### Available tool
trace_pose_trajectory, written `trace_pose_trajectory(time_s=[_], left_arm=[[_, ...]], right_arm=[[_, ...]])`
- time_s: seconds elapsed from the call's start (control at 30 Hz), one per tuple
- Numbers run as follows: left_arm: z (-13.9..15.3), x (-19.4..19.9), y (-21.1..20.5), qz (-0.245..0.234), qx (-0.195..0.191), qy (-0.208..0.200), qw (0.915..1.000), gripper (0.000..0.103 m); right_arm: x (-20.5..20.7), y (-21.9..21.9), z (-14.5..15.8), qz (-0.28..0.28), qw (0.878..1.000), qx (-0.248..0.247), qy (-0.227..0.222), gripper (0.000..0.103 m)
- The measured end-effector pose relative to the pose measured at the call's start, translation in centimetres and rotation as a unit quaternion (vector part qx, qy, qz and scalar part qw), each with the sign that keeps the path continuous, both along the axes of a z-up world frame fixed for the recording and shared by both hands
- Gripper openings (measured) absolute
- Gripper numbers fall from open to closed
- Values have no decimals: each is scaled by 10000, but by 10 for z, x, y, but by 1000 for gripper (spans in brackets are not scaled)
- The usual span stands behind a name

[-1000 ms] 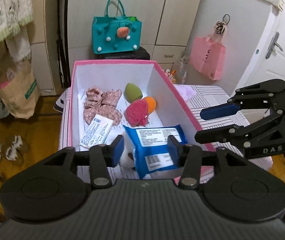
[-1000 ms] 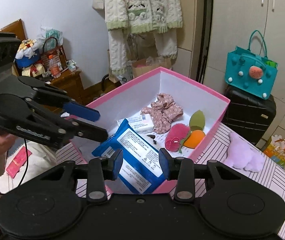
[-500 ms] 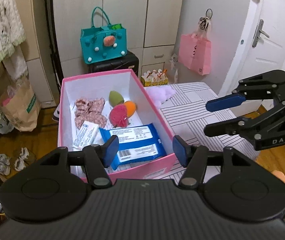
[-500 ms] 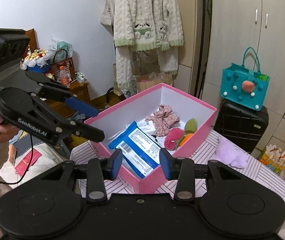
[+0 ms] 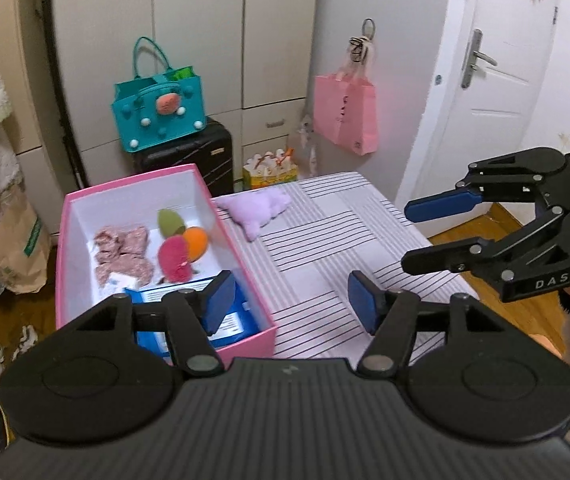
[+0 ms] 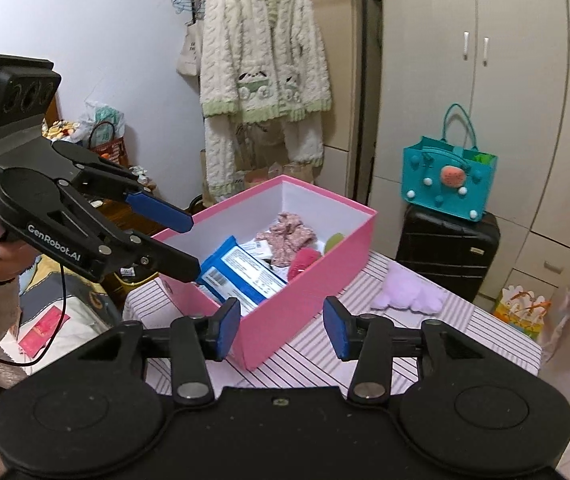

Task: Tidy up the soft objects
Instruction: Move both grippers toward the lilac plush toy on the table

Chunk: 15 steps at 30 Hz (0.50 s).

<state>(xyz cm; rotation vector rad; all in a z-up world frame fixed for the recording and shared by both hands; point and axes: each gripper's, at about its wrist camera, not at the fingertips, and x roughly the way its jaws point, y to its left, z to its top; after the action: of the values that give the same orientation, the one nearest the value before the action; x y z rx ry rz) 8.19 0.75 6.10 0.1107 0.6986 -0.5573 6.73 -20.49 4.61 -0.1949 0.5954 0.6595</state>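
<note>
- The left tongs [image 5: 287,300] and right tongs [image 6: 281,329] have just been opening; both gape empty.
- The blue plastic wipes pack [image 6: 241,274] lies inside the pink cardboard box [image 6: 305,292].
- A lilac plush toy [image 5: 259,210] lies on the striped table [image 5: 345,240], just beside that box.

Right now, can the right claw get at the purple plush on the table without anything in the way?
Probably yes. The purple plush lies alone on the striped table, outside the pink box, and the right claw is open and empty.
</note>
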Motion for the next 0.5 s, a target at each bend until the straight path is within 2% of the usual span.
trace_pose_trajectory(time_s=[0.1, 0.33, 0.5], left_arm=[[-2, 3, -13, -85, -67, 23, 9999, 62], [-22, 17, -34, 98, -375, 2, 9992, 64], [-34, 37, -55, 272, -338, 2, 9991, 64]], right_arm=[[2, -14, -5, -100, 9999, 84, 24, 53], [21, -42, -15, -336, 9994, 87, -13, 57], [41, -62, -25, -503, 9986, 140, -4, 58]])
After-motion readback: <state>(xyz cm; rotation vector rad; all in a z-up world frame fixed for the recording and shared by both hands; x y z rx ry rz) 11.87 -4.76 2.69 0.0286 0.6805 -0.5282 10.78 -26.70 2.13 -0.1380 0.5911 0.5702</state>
